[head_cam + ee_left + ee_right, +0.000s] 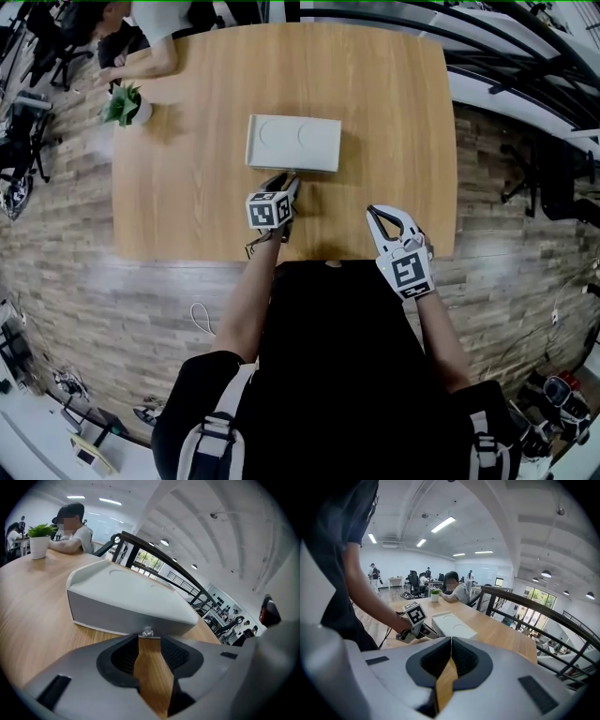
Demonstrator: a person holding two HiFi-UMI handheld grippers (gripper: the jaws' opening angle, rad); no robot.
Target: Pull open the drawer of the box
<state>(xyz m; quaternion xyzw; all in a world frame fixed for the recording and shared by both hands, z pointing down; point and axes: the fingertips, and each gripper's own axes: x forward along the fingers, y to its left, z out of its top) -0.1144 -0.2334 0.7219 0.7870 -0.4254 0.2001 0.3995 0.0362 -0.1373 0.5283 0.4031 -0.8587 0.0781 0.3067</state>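
A white box with a grey drawer front lies on the wooden table. A small clear knob sticks out of the drawer front at its lower middle. My left gripper is right at the box's near side. In the left gripper view its jaws stand open, the knob is just beyond the tips, and only bare wood shows between the pads. My right gripper hovers over the table's near edge to the right of the box, shut and empty, its tips touching.
A potted green plant stands at the table's far left corner. A person leans on that corner with one arm. A dark railing runs past the table's right side.
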